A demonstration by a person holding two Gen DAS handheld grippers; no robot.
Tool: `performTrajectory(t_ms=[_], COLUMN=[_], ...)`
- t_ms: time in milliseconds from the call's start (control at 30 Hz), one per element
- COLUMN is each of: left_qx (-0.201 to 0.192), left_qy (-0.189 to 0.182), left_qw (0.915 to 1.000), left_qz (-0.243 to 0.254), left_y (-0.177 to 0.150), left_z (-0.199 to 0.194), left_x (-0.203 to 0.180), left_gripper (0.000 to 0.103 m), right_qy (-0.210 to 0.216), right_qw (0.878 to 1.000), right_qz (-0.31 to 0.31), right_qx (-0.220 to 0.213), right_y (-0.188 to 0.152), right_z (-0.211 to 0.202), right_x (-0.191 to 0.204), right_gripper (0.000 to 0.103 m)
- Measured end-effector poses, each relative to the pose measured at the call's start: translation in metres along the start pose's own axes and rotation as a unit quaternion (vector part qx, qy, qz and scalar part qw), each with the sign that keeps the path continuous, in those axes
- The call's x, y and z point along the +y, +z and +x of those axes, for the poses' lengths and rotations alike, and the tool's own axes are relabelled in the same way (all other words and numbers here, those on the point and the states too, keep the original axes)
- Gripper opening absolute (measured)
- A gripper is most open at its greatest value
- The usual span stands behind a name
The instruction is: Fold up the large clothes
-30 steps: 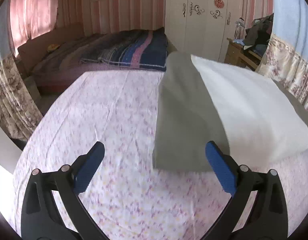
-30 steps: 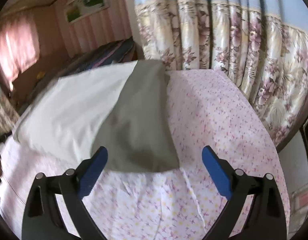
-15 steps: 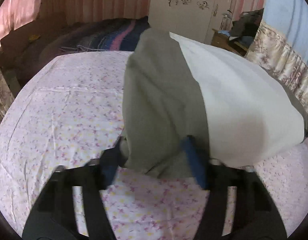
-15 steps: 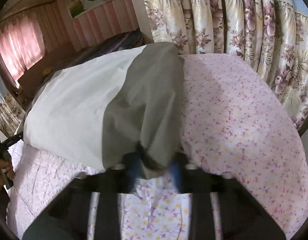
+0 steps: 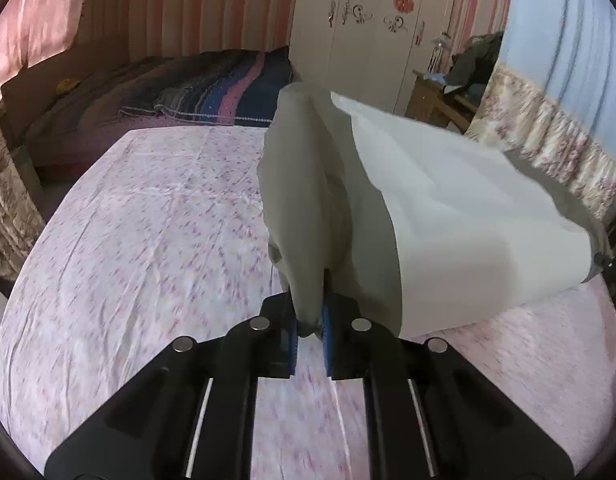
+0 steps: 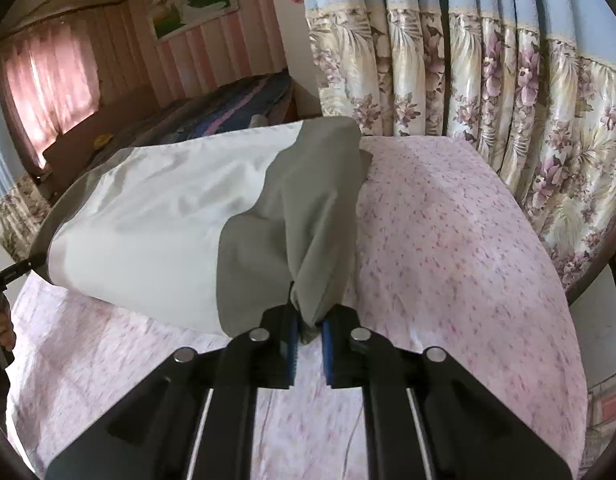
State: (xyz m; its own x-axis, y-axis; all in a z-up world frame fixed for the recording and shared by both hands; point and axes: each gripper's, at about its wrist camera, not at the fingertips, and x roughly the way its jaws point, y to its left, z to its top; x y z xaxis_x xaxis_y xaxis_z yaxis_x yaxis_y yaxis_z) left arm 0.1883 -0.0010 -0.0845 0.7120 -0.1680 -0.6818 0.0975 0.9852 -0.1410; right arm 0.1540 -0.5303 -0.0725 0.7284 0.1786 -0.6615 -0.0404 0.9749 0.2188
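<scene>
A large grey and white garment (image 5: 448,208) lies partly folded on the pink flowered bedsheet (image 5: 147,248). My left gripper (image 5: 308,330) is shut on the garment's near grey corner and lifts it off the sheet. In the right wrist view the same garment (image 6: 163,216) spreads to the left, and my right gripper (image 6: 309,330) is shut on its other grey corner. The cloth bunches up between each pair of blue pads and hangs taut from both grips.
A second bed with a dark striped blanket (image 5: 211,92) stands beyond the sheet. A white wardrobe (image 5: 368,24) and a wooden side table (image 5: 436,100) stand at the back. Flowered curtains (image 6: 488,92) hang close along the bed's right side.
Both grippers moved forward onto the garment's near edge and closed from wide open onto its two grey corners. The corners now rise off the sheet.
</scene>
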Motion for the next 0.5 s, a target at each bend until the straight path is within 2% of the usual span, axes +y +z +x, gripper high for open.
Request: performTrajectory(t_ms=[100,133,200,233,267,333,367,400,467,500], left_qx=[-0.007,-0.006,0.012,0.021,0.027,0.039,0.03,0.015,-0.013,-0.026], left_qy=[-0.008,-0.007,-0.001,0.008,0.018,0.031,0.033,0.045,0.062,0.064], left_qw=[0.9999,1.0,0.9999,0.9997,0.9994,0.9987,0.9989,0.9988,0.9979,0.9976], left_qz=[-0.004,0.0,0.008,0.014,0.014,-0.004,-0.01,-0.014,-0.013,-0.008], left_y=[-0.015,-0.018,-0.027,-0.031,-0.035,-0.038,-0.037,-0.033,-0.022,-0.011], left_z=[-0.034,-0.041,-0.044,-0.041,-0.037,-0.033,-0.038,-0.047,-0.062,-0.069], left_x=[-0.001,-0.002,-0.003,-0.001,0.003,0.016,0.022,0.027,0.031,0.029], left_gripper=[0.008,0.008,0.014,0.017,0.025,0.029,0.036,0.052,0.07,0.071], right_qy=[0.018,0.022,0.021,0.019,0.014,0.011,0.006,-0.006,-0.02,-0.017], right_qw=[1.0,1.0,0.998,0.998,0.998,0.998,0.999,0.999,0.999,0.999], right_qz=[0.001,0.003,0.005,0.013,0.023,0.04,0.042,0.042,0.041,0.039], right_qx=[0.004,0.015,0.055,0.063,0.061,0.041,0.032,0.02,-0.006,-0.013], right_y=[-0.008,-0.01,-0.016,-0.019,-0.02,-0.017,-0.013,-0.008,0.01,0.017], right_z=[-0.016,-0.015,-0.004,-0.001,-0.003,-0.018,-0.024,-0.032,-0.044,-0.047], right_x=[-0.004,-0.007,-0.016,-0.024,-0.032,-0.047,-0.051,-0.053,-0.049,-0.044], right_gripper=[0.01,0.014,0.027,0.043,0.048,0.053,0.053,0.053,0.055,0.059])
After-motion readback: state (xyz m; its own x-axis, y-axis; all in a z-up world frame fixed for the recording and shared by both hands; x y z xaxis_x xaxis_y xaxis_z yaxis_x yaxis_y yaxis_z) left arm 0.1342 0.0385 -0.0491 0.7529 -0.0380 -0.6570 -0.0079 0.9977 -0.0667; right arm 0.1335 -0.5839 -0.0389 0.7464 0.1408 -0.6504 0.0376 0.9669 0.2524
